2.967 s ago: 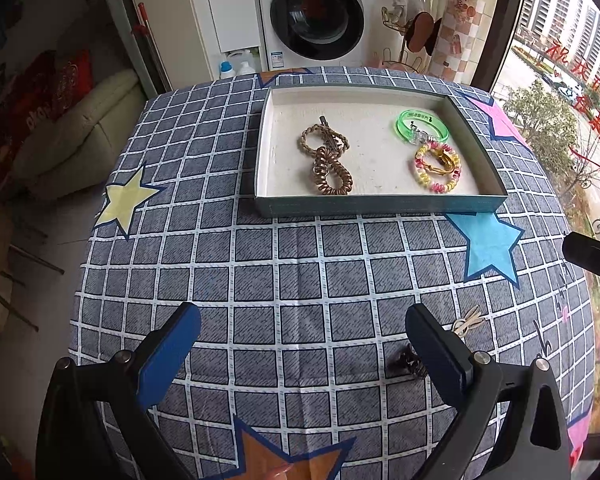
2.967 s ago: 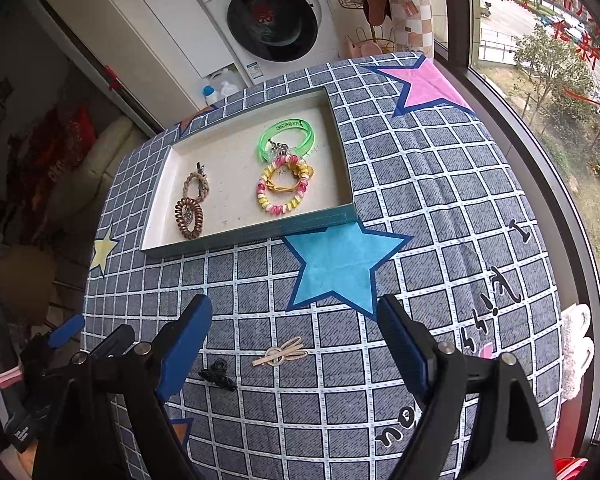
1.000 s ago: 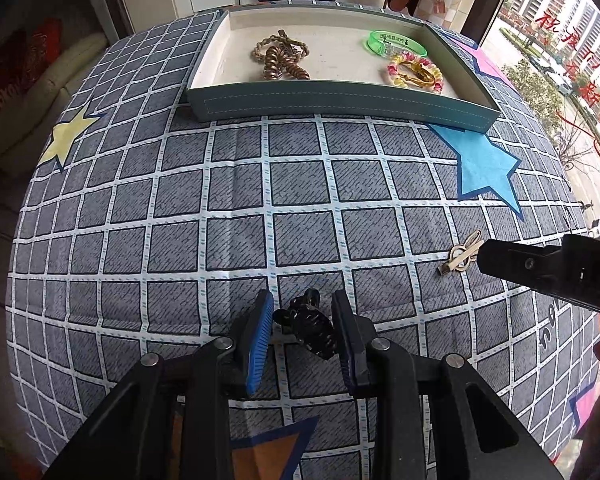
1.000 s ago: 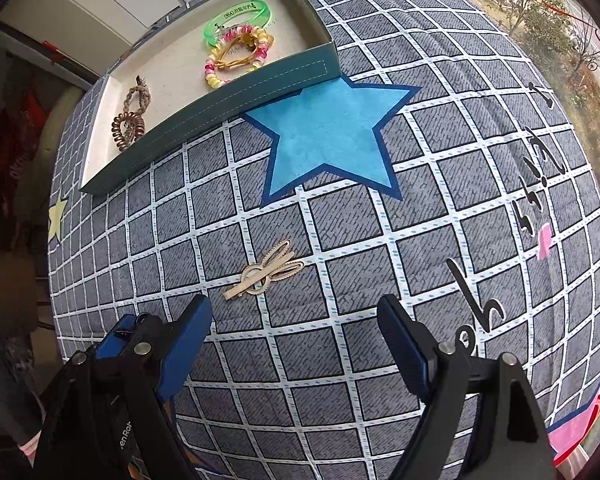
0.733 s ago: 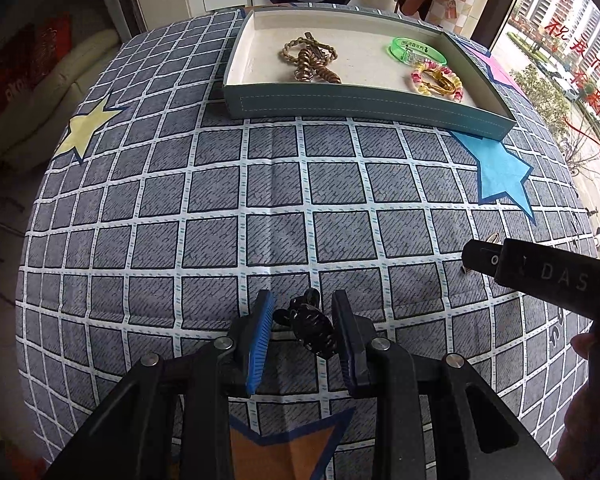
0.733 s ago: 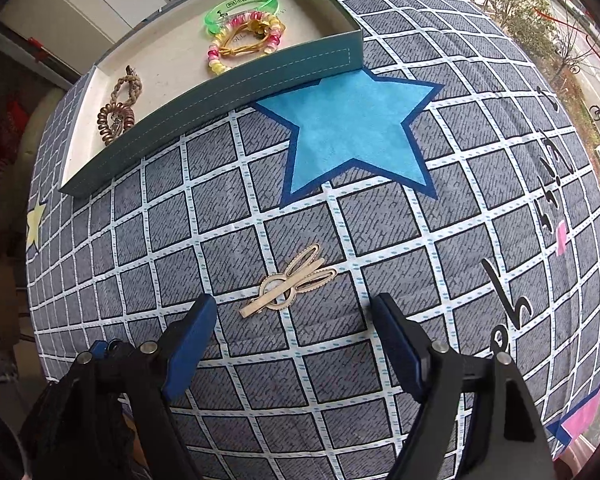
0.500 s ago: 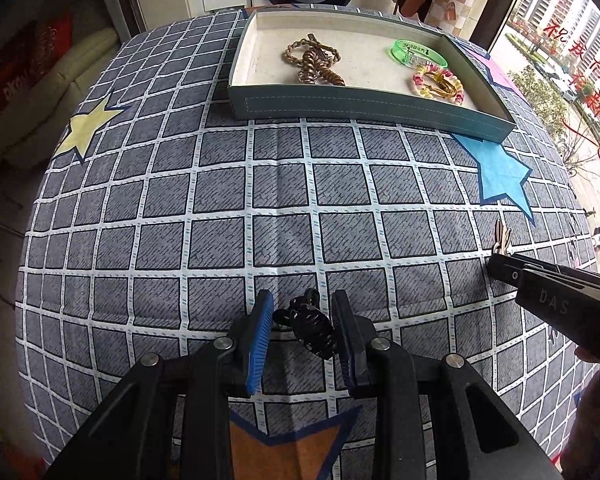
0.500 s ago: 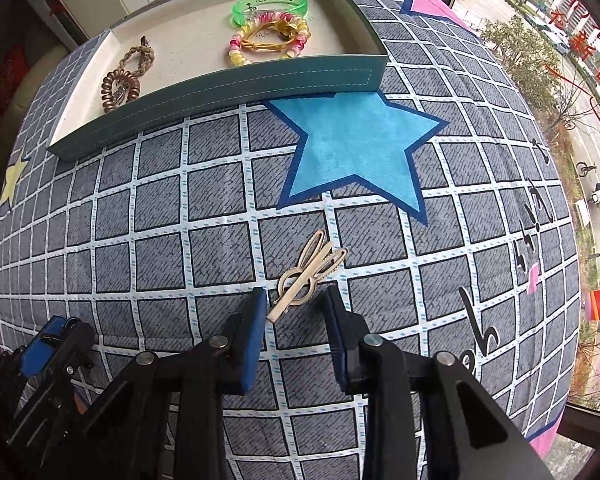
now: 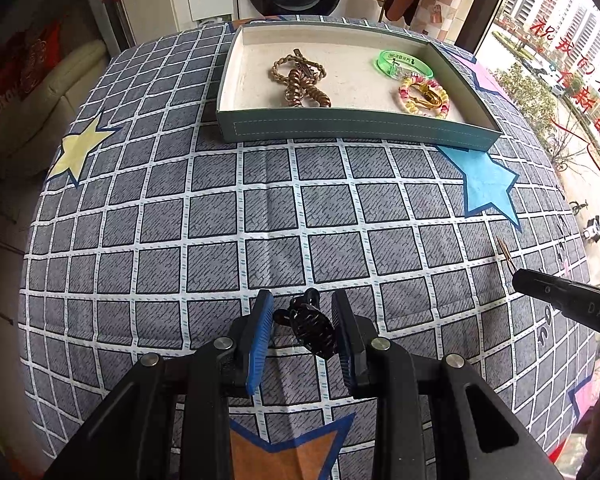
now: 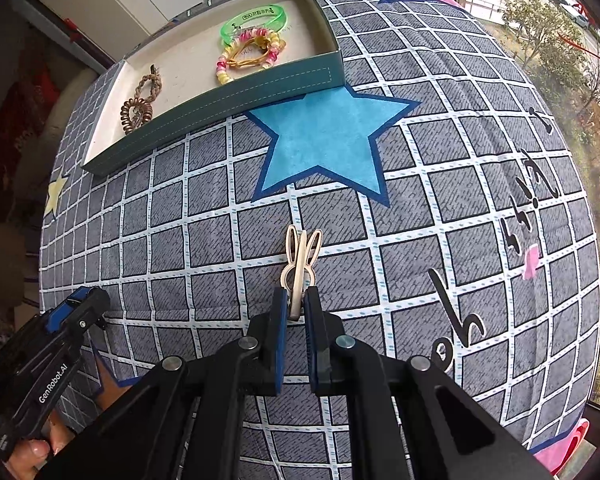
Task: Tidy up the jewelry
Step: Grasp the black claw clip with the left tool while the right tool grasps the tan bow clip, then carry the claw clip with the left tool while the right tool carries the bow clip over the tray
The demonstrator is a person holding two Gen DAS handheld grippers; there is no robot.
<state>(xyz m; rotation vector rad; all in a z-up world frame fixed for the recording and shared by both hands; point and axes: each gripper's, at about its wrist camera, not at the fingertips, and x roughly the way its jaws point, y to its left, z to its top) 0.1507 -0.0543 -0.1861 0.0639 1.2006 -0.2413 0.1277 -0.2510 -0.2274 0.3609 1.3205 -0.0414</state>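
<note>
The rabbit-shaped hair clip (image 10: 300, 264) lies on the checked tablecloth (image 10: 420, 208), at 6 o'clock from the blue star (image 10: 324, 140). The right gripper (image 10: 296, 308) is clamped on its near end. The left gripper (image 9: 303, 320) grips a black claw clip (image 9: 310, 326). The tray (image 9: 356, 128), at 12 o'clock, contains bracelets (image 9: 422, 96) and brown coil ties (image 9: 300, 80).

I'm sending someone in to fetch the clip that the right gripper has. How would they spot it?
On the checked tablecloth, look just below the big blue star, well short of the green tray. The rabbit-shaped clip is pale beige with two long ears, pinched between the right gripper jaws; the other loose clip is black.
</note>
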